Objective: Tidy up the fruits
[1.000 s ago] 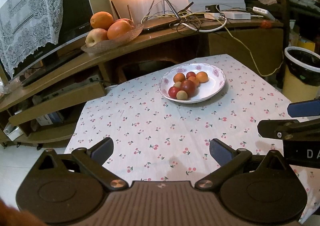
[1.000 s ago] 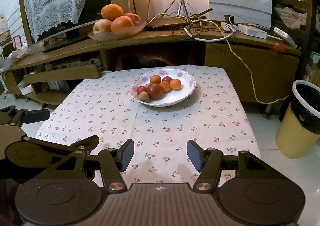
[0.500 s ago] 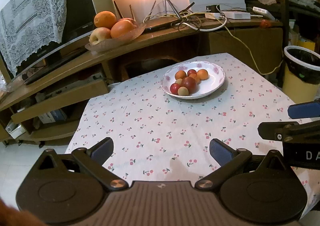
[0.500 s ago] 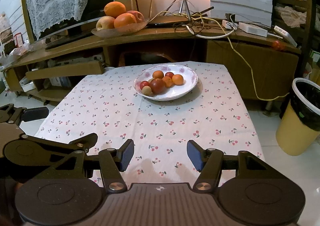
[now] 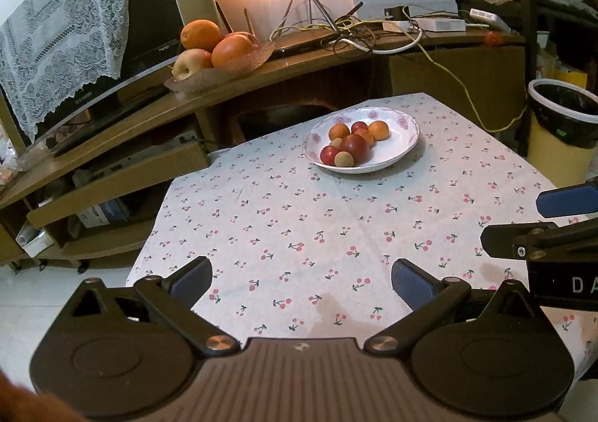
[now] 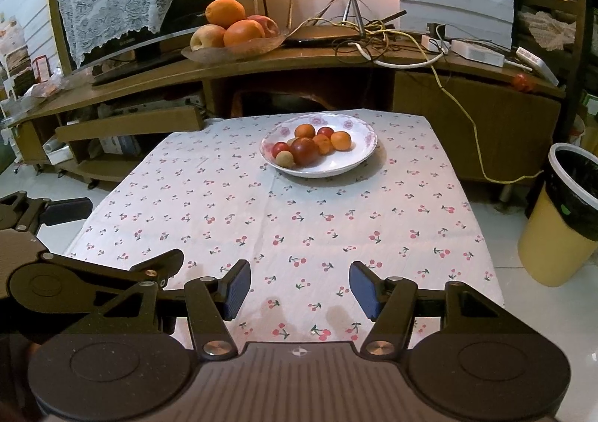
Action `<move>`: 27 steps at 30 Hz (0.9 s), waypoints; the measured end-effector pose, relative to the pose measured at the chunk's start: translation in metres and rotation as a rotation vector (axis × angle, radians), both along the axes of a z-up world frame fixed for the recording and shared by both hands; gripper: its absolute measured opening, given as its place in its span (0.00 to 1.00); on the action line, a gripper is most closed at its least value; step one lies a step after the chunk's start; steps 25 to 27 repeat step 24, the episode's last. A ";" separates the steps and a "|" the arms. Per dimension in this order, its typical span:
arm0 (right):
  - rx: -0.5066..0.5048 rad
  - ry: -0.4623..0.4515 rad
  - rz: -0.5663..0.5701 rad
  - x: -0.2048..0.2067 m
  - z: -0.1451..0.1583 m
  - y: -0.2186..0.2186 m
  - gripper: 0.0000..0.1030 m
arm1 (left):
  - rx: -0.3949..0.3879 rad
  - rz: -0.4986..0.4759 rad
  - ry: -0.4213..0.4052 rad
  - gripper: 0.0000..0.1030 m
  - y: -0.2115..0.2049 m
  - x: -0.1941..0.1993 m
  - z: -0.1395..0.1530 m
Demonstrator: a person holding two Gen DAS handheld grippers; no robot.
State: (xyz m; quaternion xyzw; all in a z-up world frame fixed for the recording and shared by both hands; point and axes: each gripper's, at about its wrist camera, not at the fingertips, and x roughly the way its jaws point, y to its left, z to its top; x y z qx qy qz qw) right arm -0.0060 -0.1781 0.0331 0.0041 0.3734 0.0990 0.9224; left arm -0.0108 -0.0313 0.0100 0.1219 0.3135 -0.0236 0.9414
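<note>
Both grippers have pulled back a touch vs a sec ago: the plate (image 5: 405, 123) of small fruit (image 5: 355, 145) sits further off and higher in both views, more cherry-print cloth (image 5: 299, 220) showing in front. Plate itself hasn't budged, far end of the desk (image 6: 441, 197), fruit piled on its left half. Left gripper (image 5: 301, 278) fingers wide apart, nothing between 'em. Right gripper (image 6: 299, 285) fingers parted too, narrower gap, empty. Both hover over the near edge of the cloth. Left view catches the right gripper's blue pad at its right edge; right view shows the left gripper low on its left. Right view also shows more floor beside the yellow bin (image 6: 557, 235). Bowl of big fruit (image 6: 231, 33) up on the shelf behind, well apart from the plate.
</note>
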 end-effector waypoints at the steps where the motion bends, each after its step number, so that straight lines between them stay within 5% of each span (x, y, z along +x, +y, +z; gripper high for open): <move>1: 0.001 0.000 0.000 0.000 0.000 0.000 0.59 | -0.002 0.000 0.000 1.00 0.000 0.000 0.000; 27: 0.006 0.003 -0.020 0.002 -0.005 -0.002 0.62 | 0.021 0.019 -0.019 1.00 0.001 0.001 -0.003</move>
